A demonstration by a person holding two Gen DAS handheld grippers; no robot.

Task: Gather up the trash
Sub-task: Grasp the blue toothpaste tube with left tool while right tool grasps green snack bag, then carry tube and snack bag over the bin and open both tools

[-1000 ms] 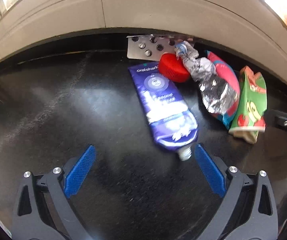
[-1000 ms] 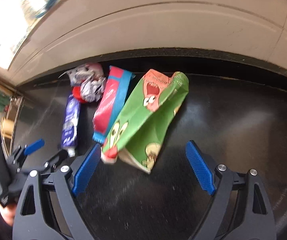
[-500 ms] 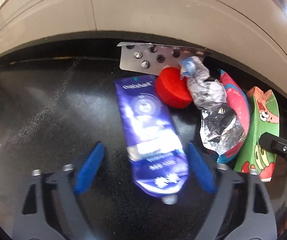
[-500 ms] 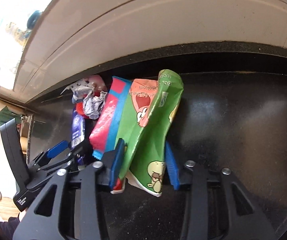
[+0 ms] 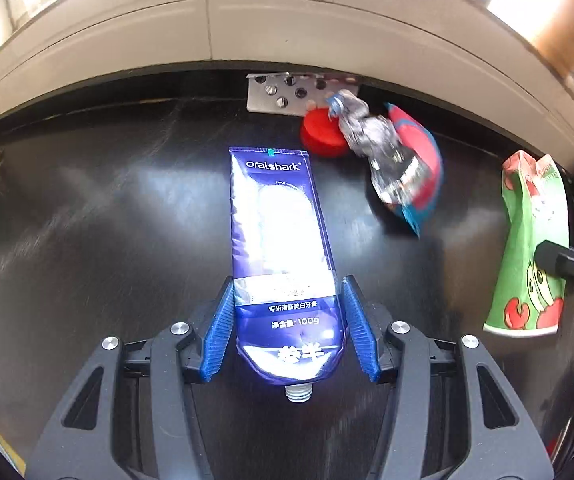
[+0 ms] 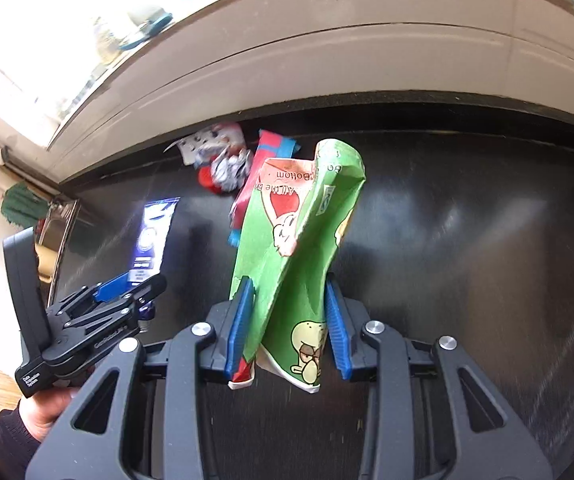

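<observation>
Two grabs landed — left gripper point(image 5: 291, 326) just closed on the toothpaste tube point(image 5: 277, 236), right gripper point(image 6: 287, 326) on the green snack bag point(image 6: 299, 248) — both lifted, pile remains.

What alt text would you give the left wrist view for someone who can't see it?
The left gripper is shut on a purple toothpaste tube, capless neck toward the camera, over a black counter. Behind lie a red cap, a crumpled foil wrapper and a metal bracket.
</observation>
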